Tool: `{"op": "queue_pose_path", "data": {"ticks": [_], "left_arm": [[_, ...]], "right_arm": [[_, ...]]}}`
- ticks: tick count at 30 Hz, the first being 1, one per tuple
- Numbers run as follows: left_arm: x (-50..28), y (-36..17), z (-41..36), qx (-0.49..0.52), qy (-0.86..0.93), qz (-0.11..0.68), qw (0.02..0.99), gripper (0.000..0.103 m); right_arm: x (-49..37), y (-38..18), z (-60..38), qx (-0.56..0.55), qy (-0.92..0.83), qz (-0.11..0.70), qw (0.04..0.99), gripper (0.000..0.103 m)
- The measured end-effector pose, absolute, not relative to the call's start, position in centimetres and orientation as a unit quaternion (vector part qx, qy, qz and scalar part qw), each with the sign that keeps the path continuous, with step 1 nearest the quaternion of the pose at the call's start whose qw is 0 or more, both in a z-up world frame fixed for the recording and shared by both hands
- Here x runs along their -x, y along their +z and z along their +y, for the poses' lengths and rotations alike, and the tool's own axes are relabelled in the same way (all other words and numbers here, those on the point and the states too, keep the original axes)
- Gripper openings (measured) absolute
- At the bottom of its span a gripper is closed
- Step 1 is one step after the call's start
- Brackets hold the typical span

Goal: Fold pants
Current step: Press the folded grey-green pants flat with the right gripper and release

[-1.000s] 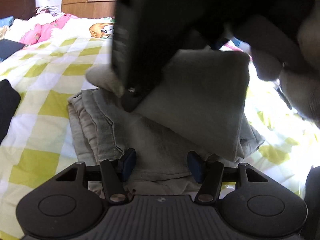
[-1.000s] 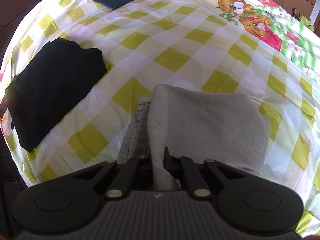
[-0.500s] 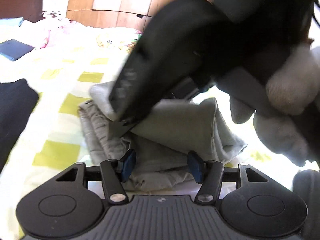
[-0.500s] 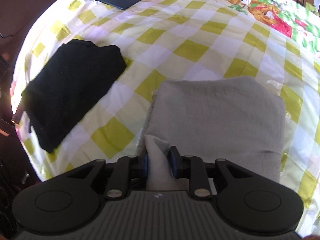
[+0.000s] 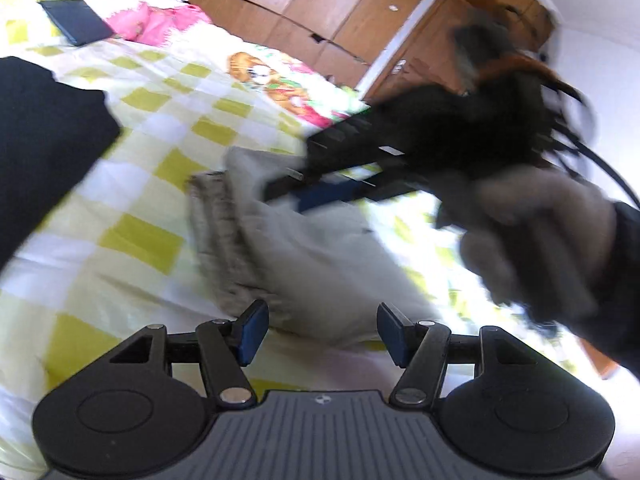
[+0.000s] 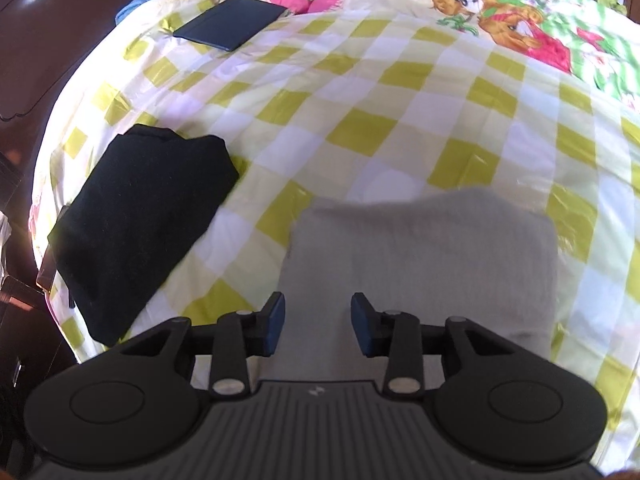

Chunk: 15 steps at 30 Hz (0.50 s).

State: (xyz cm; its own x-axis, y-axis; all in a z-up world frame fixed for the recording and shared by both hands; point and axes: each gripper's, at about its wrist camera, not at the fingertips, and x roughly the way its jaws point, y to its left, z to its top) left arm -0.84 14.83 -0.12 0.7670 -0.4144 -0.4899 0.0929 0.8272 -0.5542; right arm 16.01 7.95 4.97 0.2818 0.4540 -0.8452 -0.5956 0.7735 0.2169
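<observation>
folded pants (image 6: 420, 264) lay on the bed (image 6: 360, 92), second folded garment (image 6: 136, 224) to their left, flat case (image 6: 232, 22) behind both.

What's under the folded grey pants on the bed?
The grey pants lie on the yellow-checked bedspread, which shows all round them. The patch beneath them is covered, so anything there is hidden. In the left wrist view, their own lower folded layers show.

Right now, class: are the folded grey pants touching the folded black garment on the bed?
Apart. The right wrist view shows checked bedspread between the grey pants and the black garment.
</observation>
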Motion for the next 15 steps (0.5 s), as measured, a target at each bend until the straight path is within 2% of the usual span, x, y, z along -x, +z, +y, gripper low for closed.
{"op": "queue_pose_path", "data": {"ticks": [3,6,10,12,13,14,15], "left_arm": [[0.5,0.0,13.9,0.260,-0.146,0.308,0.904,0.078],[-1.0,-1.4,13.1,0.254,-0.124,0.338,0.898,0.079],[-1.0,-1.3,13.1,0.231,-0.099,0.352,0.901,0.077],[-1.0,-1.1,12.6,0.210,-0.089,0.351,0.908,0.071],[-1.0,-0.9,12.4,0.198,-0.088,0.352,0.910,0.062],[-1.1,-0.9,12.2,0.190,-0.084,0.355,0.912,0.053],[-1.2,-0.9,12.1,0.183,-0.077,0.357,0.913,0.047]], "right_arm": [[-16.5,4.9,9.7,0.125,0.318,0.476,0.810,0.042],[-17.5,4.5,10.6,0.139,0.300,0.485,0.810,0.042],[-17.5,3.9,11.8,0.137,0.310,0.490,0.803,0.043],[-17.5,3.3,12.4,0.156,0.304,0.489,0.803,0.043],[-17.6,2.9,12.5,0.168,0.301,0.488,0.802,0.036],[-17.9,2.5,12.3,0.172,0.296,0.492,0.801,0.015],[-18.4,2.5,11.8,0.157,0.297,0.501,0.798,0.005]]}}
